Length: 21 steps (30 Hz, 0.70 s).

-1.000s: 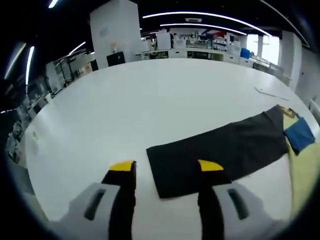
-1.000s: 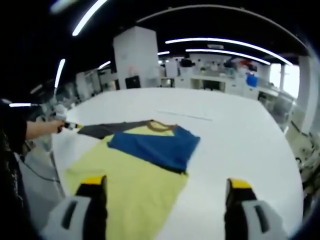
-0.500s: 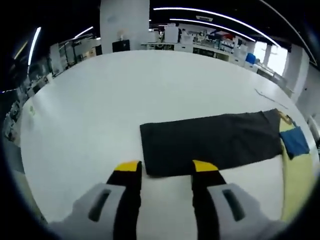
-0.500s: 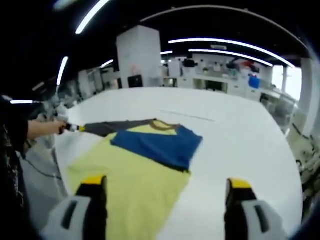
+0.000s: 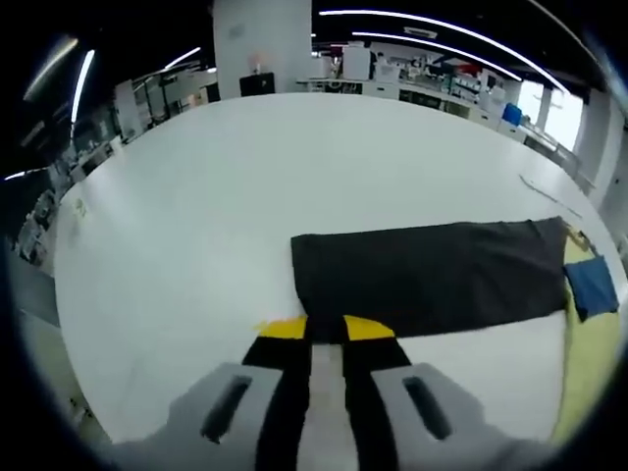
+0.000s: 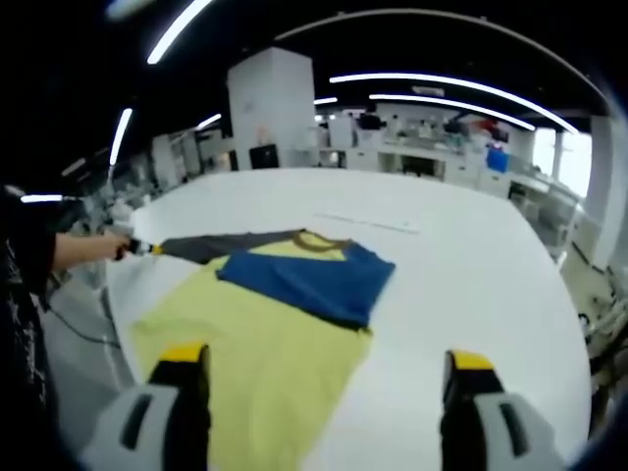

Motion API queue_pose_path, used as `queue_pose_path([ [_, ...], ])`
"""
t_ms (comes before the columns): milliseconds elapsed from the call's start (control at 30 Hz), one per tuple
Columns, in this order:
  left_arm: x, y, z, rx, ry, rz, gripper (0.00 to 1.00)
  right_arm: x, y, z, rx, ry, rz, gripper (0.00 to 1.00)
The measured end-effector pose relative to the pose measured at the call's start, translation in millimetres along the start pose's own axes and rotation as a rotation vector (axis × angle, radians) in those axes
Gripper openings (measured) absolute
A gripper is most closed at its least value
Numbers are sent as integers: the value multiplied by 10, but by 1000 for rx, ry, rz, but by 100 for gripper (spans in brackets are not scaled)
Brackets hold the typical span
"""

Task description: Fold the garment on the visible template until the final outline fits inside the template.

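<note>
In the left gripper view, the left claw (image 5: 325,328) has its 2 yellow-tipped jaws drawn almost together at the near edge of the dark panel (image 5: 432,276); whether cloth sits between the tips I cannot tell. The panel lies flat as a long rectangle on the white surface (image 5: 245,177). At its far right end, a blue patch (image 5: 595,286) and the yellow body (image 5: 589,363) of the garment show.

In the right gripper view, the right claw (image 6: 322,361) is spread wide, its 2 jaws well apart, hovering above the near edge of the garment (image 6: 255,334). The garment lies flat on the surface (image 6: 471,294): yellow cloth nearest, a blue folded section (image 6: 304,280) across the middle, a brownish collar (image 6: 316,238) beyond it, and the dark panel (image 6: 216,245) running off to the left. There the other claw (image 6: 132,246), held in a person's hand (image 6: 83,250), meets the panel's end.
</note>
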<state>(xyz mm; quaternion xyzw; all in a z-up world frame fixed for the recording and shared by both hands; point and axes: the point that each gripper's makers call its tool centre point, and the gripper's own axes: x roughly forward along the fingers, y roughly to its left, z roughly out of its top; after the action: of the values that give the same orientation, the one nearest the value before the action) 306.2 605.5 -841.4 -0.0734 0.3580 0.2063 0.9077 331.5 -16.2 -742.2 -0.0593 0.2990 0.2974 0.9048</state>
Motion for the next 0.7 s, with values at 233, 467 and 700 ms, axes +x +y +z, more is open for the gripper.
queue_pose_path([
  [233,-5,-4,42,-9,-10,-10,1,-4,20,-35,0,8,6,99],
  [467,17,13,71,16,-6,-6,1,-16,23,-38,7,6,3,99],
  [700,-27,-31,124,40,-17,-11,1,-29,46,-48,4,4,8,99],
])
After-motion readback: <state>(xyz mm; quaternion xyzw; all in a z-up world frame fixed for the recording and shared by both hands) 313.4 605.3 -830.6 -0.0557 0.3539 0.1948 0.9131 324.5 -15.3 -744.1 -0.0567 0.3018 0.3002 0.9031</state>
